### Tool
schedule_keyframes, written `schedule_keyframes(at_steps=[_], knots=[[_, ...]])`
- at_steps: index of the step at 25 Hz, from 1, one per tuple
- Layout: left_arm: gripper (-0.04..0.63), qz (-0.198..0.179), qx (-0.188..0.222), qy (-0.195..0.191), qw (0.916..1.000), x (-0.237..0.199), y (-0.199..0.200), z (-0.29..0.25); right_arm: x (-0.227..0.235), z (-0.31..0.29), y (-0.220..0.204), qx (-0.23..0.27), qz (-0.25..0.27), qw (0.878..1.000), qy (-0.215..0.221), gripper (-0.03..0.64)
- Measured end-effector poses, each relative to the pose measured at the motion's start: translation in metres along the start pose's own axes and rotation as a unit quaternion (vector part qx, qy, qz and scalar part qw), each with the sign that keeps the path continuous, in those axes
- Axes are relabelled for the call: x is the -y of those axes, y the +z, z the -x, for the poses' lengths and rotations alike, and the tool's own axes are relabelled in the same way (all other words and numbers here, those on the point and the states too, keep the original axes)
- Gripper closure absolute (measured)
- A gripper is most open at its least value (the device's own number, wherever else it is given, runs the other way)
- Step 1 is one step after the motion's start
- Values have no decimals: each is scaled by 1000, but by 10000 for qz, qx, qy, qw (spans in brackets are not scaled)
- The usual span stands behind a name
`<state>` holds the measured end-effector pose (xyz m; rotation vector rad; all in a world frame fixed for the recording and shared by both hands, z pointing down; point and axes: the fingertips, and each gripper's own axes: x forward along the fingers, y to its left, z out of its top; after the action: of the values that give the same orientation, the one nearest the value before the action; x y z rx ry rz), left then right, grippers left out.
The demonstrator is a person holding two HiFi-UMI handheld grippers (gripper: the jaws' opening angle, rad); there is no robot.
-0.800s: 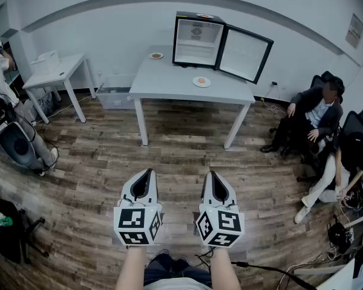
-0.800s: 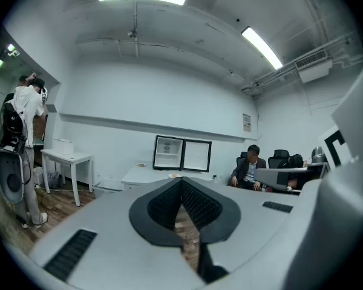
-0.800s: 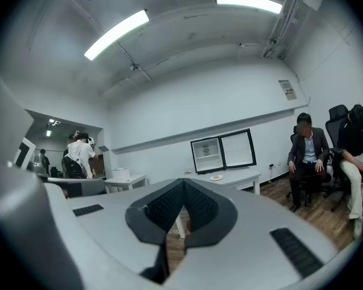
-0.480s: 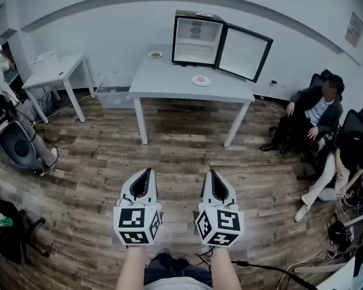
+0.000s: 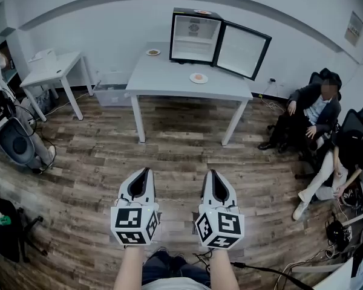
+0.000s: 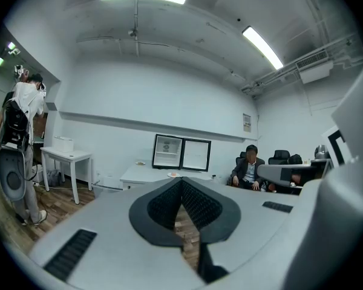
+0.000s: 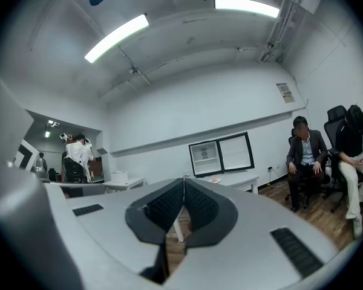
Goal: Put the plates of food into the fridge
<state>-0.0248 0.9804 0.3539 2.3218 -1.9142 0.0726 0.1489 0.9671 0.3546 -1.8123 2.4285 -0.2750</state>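
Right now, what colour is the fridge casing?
Black casing, white interior. The fridge shows best in the head view.

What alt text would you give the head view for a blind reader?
The left gripper and right gripper, both shut and empty, point across a wood floor toward a grey table. On the table stand a small fridge with its door open and two plates of food, a near plate and a far plate.

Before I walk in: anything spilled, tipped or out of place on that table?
Nothing stands out: the near plate and far plate sit flat on the table; the fridge stands upright, door open.
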Motion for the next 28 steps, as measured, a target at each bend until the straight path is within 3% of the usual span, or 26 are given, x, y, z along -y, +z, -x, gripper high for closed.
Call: schedule_keyframes(at_steps=[16, 28], knots=[[588, 157, -138, 101, 9997, 17, -17, -25, 49, -11, -7, -126, -484, 9987, 65, 603], [588, 204, -176, -21, 9996, -31, -2, -140, 61, -133, 0, -139, -540, 9984, -40, 603]])
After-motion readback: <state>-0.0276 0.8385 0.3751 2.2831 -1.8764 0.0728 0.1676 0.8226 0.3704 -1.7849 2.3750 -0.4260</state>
